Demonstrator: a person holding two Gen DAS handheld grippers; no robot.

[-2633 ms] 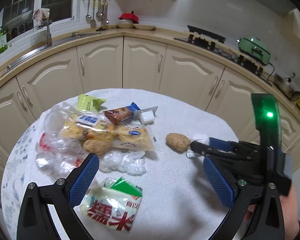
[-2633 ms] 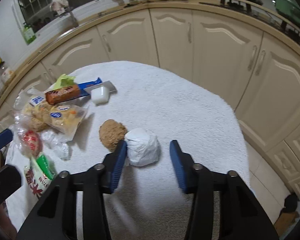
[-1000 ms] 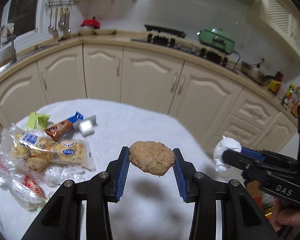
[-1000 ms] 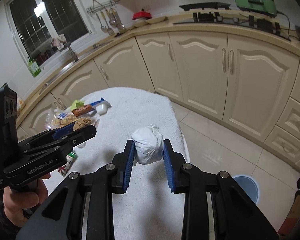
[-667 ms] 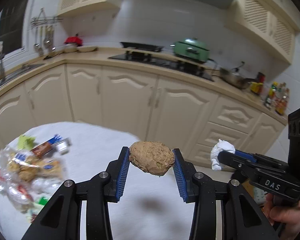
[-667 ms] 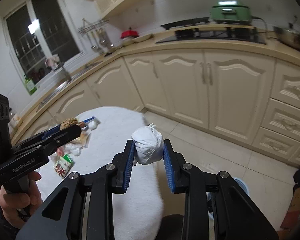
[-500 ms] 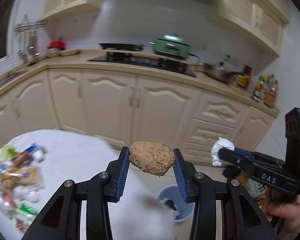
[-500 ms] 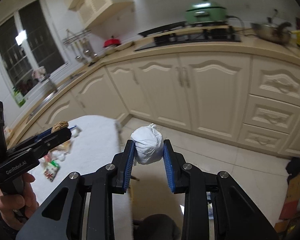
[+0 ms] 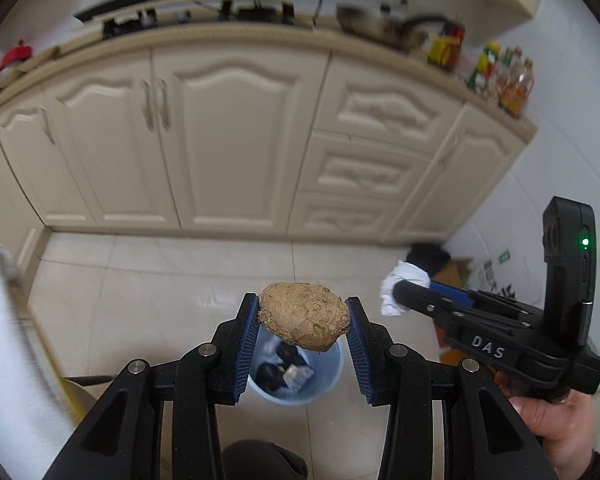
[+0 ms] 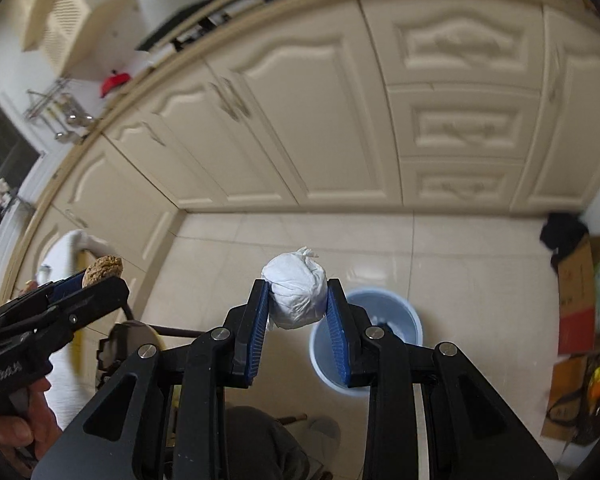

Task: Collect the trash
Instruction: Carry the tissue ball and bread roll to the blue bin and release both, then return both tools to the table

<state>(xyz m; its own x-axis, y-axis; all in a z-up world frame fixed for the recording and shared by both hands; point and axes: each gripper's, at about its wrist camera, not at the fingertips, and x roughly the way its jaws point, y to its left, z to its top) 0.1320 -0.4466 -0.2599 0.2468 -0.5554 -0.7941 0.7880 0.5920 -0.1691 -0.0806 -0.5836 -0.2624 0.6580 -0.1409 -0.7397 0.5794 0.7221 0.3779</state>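
In the left wrist view, the white-covered bench point(image 9: 4, 344) fills the lower left edge of the frame. At lower centre the left claw point(image 9: 303, 322) grips a brown lumpy ball point(image 9: 303, 315) between its 2 blue pads point(image 9: 247, 342), held in the air directly above the blue bin point(image 9: 300, 384), which stands on the tiled floor point(image 9: 160, 272) and already holds dark and pale scraps. At right centre the right claw point(image 9: 398, 294) is clamped on a white crumpled wad point(image 9: 400, 286), with the person's hand point(image 9: 556, 420) on its handle at lower right.

In the right wrist view, the left claw point(image 10: 100, 274) sits at left centre with the brown lump at its tip. At centre the white wad is squeezed between the right claw's blue pads, just left of and above the bin's rim. Cardboard boxes point(image 10: 576, 300) stand at the right edge. Cream cabinets point(image 10: 308, 120) span the upper frame.
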